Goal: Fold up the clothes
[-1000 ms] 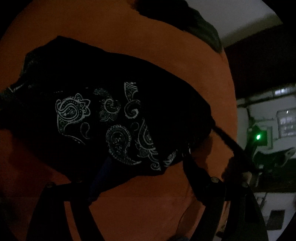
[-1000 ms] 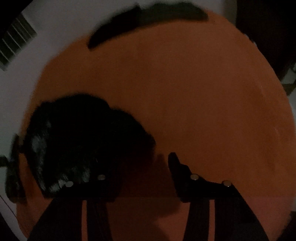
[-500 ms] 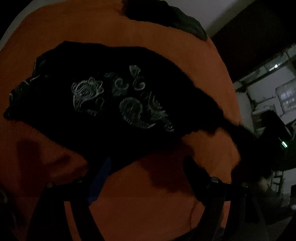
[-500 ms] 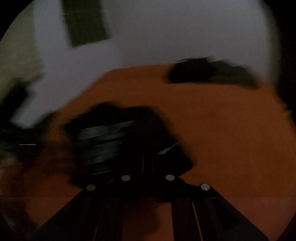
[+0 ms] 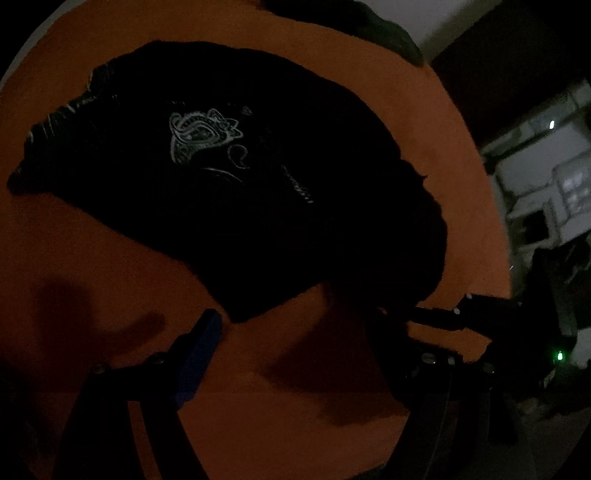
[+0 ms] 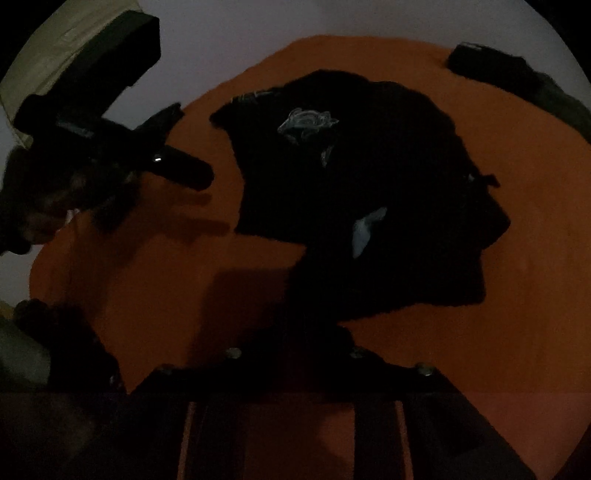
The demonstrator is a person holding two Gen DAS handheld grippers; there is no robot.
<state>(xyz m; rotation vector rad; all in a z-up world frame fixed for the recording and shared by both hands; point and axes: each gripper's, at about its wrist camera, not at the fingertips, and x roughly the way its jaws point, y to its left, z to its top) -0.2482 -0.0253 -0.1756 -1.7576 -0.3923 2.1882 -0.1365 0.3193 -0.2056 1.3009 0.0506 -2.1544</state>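
A black garment (image 5: 258,206) with a pale paisley print lies crumpled on the round orange table (image 5: 110,258). My left gripper (image 5: 310,347) hovers just short of its near edge, open, with nothing between the blue-padded fingers. In the right wrist view the garment (image 6: 369,177) shows a white label (image 6: 365,229). My right gripper (image 6: 303,332) sits at its near corner with jaws opening. The cloth's edge lies between the tips, but the pads do not press on it. The right gripper (image 5: 406,314) also shows at the garment's right end. The left gripper (image 6: 195,144) hangs left of the cloth.
A second dark garment (image 5: 369,26) lies at the table's far edge (image 6: 517,85). A person's hand (image 6: 55,206) holds the left gripper. Pale cabinets (image 5: 546,177) stand beyond the table on the right. Bare orange table surface (image 6: 517,240) surrounds the garment.
The right gripper closed on the cloth, swept it across, and now its jaws stand apart. Most of the paisley print is folded under. The left gripper has drawn back off the garment.
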